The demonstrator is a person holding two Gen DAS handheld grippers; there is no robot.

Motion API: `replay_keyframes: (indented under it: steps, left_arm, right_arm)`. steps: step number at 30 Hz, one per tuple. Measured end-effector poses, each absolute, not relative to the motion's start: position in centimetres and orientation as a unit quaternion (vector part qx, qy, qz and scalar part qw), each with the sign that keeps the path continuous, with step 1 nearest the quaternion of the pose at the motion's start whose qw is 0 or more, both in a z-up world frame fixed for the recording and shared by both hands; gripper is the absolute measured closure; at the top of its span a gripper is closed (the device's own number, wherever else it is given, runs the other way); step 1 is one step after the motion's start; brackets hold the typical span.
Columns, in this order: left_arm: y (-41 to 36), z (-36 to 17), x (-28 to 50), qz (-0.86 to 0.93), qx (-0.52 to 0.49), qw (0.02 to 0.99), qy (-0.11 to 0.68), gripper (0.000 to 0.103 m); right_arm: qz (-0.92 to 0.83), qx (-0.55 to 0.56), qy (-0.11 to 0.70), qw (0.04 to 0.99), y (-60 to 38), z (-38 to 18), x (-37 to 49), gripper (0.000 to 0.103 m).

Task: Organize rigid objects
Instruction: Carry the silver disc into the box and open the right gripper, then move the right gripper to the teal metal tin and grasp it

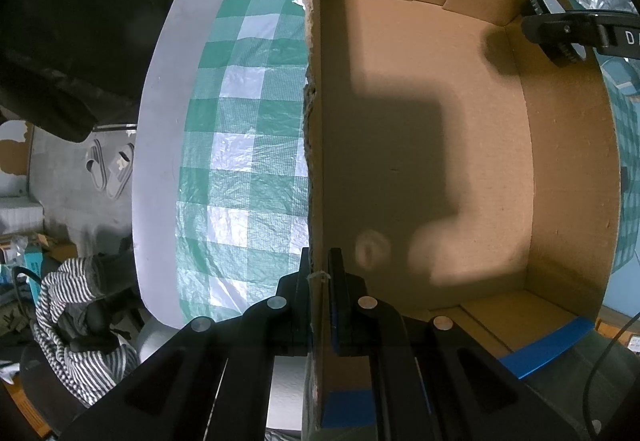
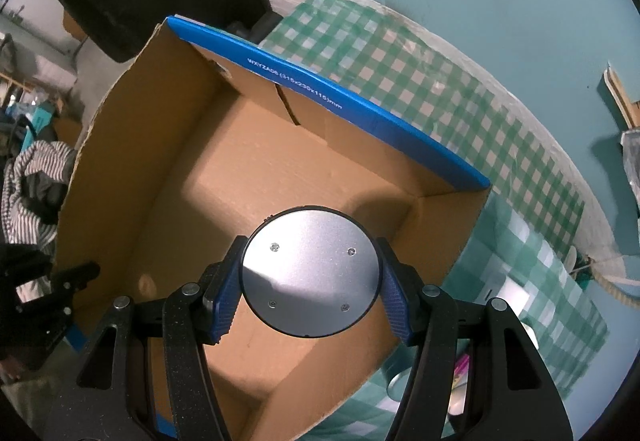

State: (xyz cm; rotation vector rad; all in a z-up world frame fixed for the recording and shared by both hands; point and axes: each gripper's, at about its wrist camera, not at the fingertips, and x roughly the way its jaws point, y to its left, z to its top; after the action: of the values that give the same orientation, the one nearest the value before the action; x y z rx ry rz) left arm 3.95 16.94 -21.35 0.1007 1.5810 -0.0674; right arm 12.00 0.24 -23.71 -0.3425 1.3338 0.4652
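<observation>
Checked cloth (image 1: 240, 145) underlies box (image 1: 440, 145); left claw (image 1: 319, 273) pinches its wall, right claw (image 2: 310, 291) clamps disc (image 2: 310, 273).

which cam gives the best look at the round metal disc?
Right wrist: the disc fills the centre, flat silver face with four screws, clamped in the right gripper above the cardboard box. Left wrist catches it only edge-on at the far rim, mostly hidden by gripper fingers.

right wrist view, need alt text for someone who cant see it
The right gripper clamps a round silver disc by its edges above an open cardboard box with a bare floor, on a green checked tablecloth.
</observation>
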Motion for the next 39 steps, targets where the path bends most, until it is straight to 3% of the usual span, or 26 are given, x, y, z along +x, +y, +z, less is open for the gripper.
replay_keyframes:
  steps: [9, 15, 28, 39]
  left_arm:
    - [16.8, -21.4, 3.7, -0.033, 0.046, 0.702, 0.71, 0.097]
    - [16.6, -21.2, 3.8, -0.034, 0.05, 0.703, 0.709, 0.097]
    - [16.4, -20.8, 3.8, -0.04, 0.053, 0.706, 0.705, 0.097]
    - [16.5, -20.7, 3.7, -0.042, 0.054, 0.705, 0.706, 0.097]
  right_arm:
    - [0.211, -0.139, 0.599, 0.76, 0.1, -22.7, 12.1, 0.04]
    - [0.209, -0.129, 0.583, 0.775, -0.1, -20.7, 11.8, 0.03]
    - [0.176, -0.09, 0.572, 0.796, -4.9, -16.8, 10.8, 0.029]
    - [0.121, -0.051, 0.598, 0.79, -11.3, -18.5, 9.2, 0.029]
